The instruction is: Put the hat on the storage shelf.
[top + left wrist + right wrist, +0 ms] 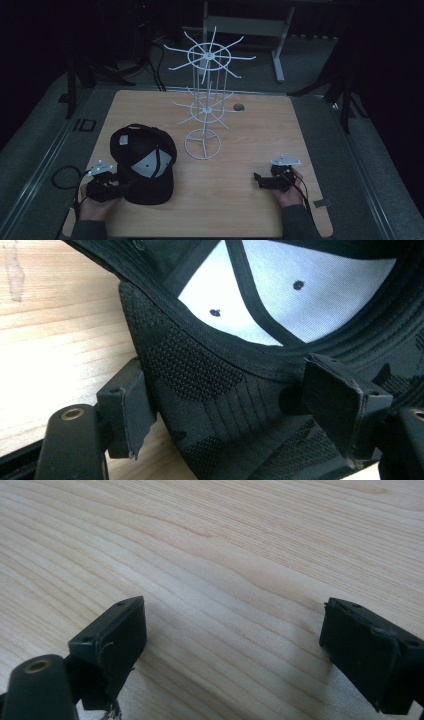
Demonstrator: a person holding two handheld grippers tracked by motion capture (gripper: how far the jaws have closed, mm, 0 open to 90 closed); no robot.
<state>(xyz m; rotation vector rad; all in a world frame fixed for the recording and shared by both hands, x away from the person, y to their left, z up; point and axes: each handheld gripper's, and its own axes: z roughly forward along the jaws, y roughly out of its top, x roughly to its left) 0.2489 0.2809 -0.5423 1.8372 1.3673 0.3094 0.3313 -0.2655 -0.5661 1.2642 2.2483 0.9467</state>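
The left gripper [225, 415] is sitting wide open around the cap [145, 162] brim; closing carelessly, it might push the cap away. The right gripper [232, 650] is hanging open, holding nothing.

This looks like a lab or recording studio rather than a home. A pale wood-grain worktop [260, 200] stands alone on grey carpet [45, 125] in a dark room. Black cables [150, 65] trail over the floor at upper left, black stand legs [345, 100] rise at right, and a grey metal desk frame [280, 50] stands at top centre.
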